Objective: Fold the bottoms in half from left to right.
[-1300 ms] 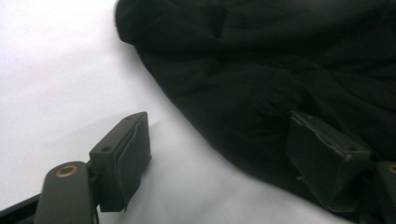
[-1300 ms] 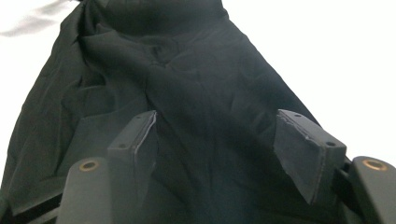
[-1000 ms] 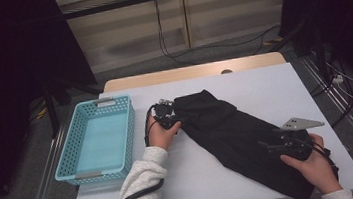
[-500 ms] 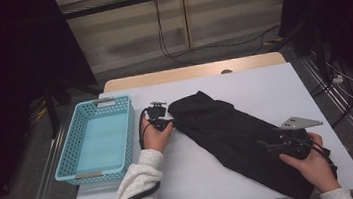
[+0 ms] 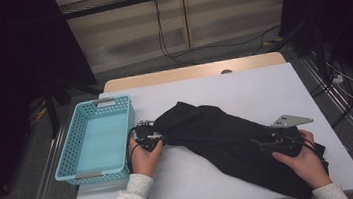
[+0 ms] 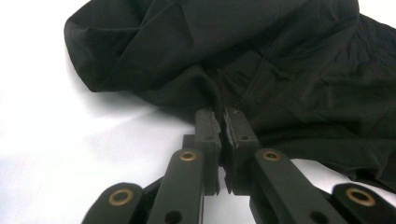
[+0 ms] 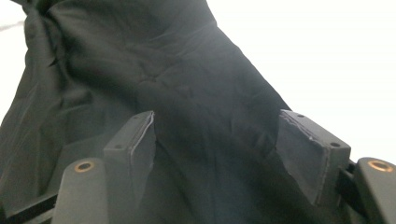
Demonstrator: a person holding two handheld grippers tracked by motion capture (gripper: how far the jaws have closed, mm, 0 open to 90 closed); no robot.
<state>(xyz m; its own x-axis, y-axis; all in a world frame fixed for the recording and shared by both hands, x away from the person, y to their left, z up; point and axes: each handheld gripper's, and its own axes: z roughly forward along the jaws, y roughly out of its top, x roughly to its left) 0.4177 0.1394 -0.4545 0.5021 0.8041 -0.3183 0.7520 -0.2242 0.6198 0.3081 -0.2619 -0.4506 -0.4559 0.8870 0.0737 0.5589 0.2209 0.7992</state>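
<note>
A black cloth (image 5: 229, 138) lies crumpled in a long diagonal across the white table (image 5: 263, 84). At its left end, my left gripper (image 5: 155, 134) is shut on a pinched fold of the cloth's edge. In the left gripper view the fold of black cloth (image 6: 280, 60) runs up from between the left gripper's (image 6: 222, 119) pressed pads; the jaws have just been closing on it. My right gripper (image 5: 262, 142) rests on the cloth's lower right part. In the right gripper view the right gripper (image 7: 217, 140) stands open, with flat cloth (image 7: 177, 70) under and between the jaws.
A light blue perforated basket (image 5: 71, 141) stands at the table's left, right beside the left hand. A grey three-cornered plate (image 5: 291, 119) tops the right gripper. Dark floor with cables lies beyond the table's far edge.
The left jaws have shut on the cloth's edge. The left hand has moved left and nearer, toward the basket, and the cloth's left end has come with it. The right hand has kept still.
</note>
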